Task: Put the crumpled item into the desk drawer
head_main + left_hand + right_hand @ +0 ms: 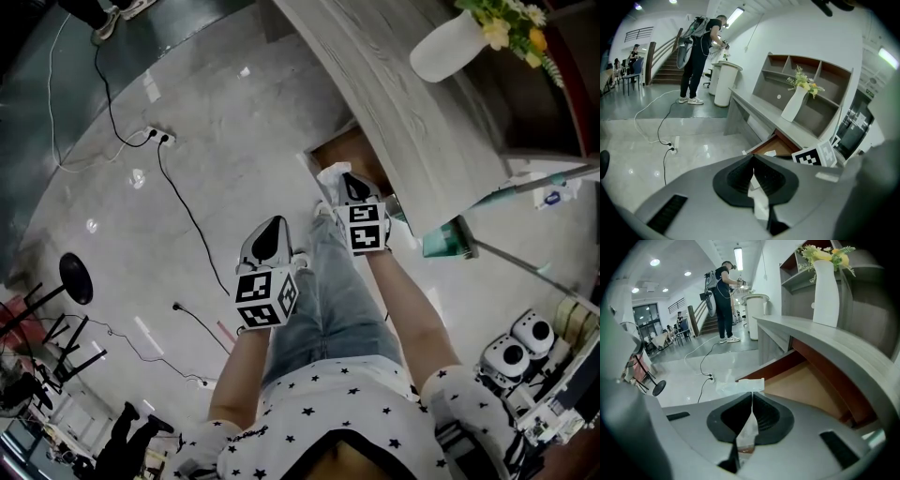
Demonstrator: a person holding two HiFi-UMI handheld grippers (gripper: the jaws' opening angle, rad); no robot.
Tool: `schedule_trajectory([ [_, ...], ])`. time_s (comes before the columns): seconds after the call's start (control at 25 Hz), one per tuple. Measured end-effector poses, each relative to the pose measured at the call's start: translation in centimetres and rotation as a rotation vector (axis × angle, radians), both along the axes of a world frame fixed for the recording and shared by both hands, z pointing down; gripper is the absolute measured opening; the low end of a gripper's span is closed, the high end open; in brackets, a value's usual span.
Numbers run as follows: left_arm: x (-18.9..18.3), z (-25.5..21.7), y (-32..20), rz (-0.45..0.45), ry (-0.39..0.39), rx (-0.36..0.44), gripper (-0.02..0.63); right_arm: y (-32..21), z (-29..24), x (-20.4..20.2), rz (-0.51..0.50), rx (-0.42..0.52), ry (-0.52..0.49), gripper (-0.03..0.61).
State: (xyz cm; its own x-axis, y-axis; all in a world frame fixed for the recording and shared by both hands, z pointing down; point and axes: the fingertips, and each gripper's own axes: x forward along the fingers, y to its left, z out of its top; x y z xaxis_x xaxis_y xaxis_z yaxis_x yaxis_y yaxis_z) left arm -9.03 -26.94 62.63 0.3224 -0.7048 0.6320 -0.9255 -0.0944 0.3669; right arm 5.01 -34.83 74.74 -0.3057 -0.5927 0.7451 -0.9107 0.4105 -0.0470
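My right gripper [752,393] is shut on a crumpled clear plastic item [739,386] whose top sticks out past the fingertips. It hovers just in front of the open desk drawer [806,380], which has a brown wooden inside. In the head view the right gripper [339,183] holds the pale item [330,174] at the drawer's [342,148] near edge. My left gripper [269,234] hangs lower left over the floor, jaws together. In the left gripper view its jaws [753,157] meet with a pale strip in the slit, and the drawer [776,144] lies ahead.
The grey desk top [422,122] overhangs the drawer and carries a white vase [450,42] of flowers. Black cables and a power strip [159,138] cross the shiny floor. A person [724,296] stands far off by a white bin. Equipment [520,342] crowds the lower right.
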Motion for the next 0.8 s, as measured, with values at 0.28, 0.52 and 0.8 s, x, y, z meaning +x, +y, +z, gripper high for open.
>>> schedule_trajectory([
  [0.28, 0.0, -0.1, 0.1, 0.004, 0.004, 0.001, 0.012, 0.3, 0.8, 0.0, 0.0, -0.048, 0.032, 0.029],
  [0.52, -0.2, -0.6, 0.4, 0.007, 0.009, 0.013, 0.012, 0.6, 0.1, -0.2, 0.008, -0.038, 0.032, 0.066],
  [0.8, -0.3, -2.0, 1.3, 0.021, 0.014, 0.039, 0.012, 1.2, -1.8, -0.7, 0.024, 0.015, 0.012, 0.061],
])
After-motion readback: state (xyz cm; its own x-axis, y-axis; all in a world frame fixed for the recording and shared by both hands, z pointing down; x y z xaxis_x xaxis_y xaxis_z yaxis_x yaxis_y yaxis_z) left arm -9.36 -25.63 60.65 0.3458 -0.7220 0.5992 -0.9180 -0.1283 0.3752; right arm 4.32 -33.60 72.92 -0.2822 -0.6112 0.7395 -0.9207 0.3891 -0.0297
